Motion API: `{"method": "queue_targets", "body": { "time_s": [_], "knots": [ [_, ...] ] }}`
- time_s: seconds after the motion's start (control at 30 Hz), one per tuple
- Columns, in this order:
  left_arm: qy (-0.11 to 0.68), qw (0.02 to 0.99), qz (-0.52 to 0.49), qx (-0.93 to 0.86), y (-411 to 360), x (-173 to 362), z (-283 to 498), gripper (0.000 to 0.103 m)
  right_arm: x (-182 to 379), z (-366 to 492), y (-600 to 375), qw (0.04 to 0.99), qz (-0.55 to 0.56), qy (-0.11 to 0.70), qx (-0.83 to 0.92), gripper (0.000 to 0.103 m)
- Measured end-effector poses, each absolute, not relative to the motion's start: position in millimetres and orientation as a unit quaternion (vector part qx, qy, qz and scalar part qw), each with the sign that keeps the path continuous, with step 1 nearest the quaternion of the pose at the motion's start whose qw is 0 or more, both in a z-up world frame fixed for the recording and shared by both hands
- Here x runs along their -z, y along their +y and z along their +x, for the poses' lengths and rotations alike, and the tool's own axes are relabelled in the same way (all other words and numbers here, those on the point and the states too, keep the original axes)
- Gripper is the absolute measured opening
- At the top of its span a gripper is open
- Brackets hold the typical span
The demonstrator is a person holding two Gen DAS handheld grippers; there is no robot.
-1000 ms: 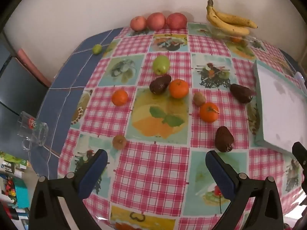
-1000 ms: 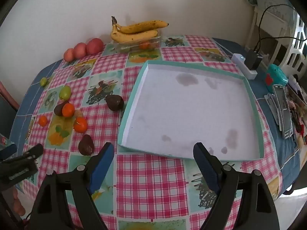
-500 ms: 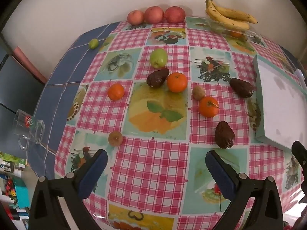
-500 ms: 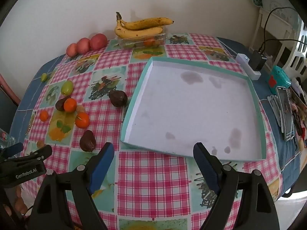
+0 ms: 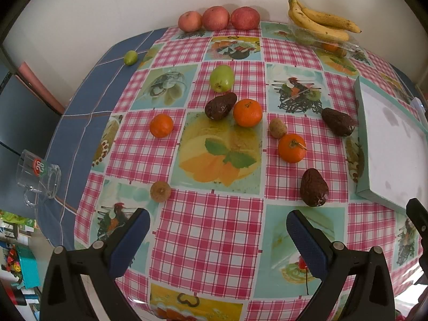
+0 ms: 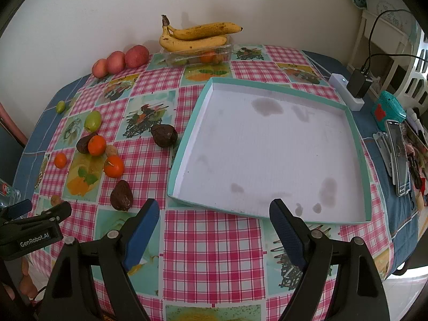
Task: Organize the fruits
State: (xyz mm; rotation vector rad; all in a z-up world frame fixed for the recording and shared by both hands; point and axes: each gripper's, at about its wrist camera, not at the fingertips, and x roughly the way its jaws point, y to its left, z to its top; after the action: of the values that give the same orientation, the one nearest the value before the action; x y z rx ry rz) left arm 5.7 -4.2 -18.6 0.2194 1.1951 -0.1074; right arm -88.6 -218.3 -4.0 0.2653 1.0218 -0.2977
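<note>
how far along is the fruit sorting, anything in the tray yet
Nothing looks done: the tray holds no fruit. Nothing is in hand either; the left gripper and right gripper are both open with nothing between the jaws. Left to do: the avocados, oranges, green apple and other loose fruit are all on the tablecloth.

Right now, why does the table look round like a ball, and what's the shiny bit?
Left wrist view: the fisheye lens bulges the checked tablecloth and darkens the corners; glare shines at its near edge. Right wrist view: same bending, with bright daylight at the right edge; the tray looks skewed.
</note>
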Motion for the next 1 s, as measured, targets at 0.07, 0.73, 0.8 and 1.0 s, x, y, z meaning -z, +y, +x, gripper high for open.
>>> {"method": "queue_targets", "body": {
  "time_s": [0.07, 0.73, 0.8, 1.0],
  "knots": [
    [0.561, 0.820, 0.102, 0.050, -4.5, 18.5, 6.1, 0.103, 4.0, -88.6, -218.2, 0.854, 0.126, 0.485, 0.142, 0.085],
    [0.566, 0.817, 0.102, 0.047, -7.9, 20.6, 7.3, 0.103, 6.8, -88.7, -215.6, 0.853, 0.124, 0.486, 0.142, 0.085],
    [0.566, 0.816, 0.103, 0.048, -8.1, 20.6, 7.2, 0.103, 6.7, -88.6, -215.7, 0.853, 0.124, 0.486, 0.142, 0.085],
    [0.568, 0.815, 0.103, 0.048, -8.4, 21.3, 7.7, 0.103, 6.4, -88.4, -215.7, 0.853, 0.124, 0.487, 0.142, 0.085]
  ]
}}
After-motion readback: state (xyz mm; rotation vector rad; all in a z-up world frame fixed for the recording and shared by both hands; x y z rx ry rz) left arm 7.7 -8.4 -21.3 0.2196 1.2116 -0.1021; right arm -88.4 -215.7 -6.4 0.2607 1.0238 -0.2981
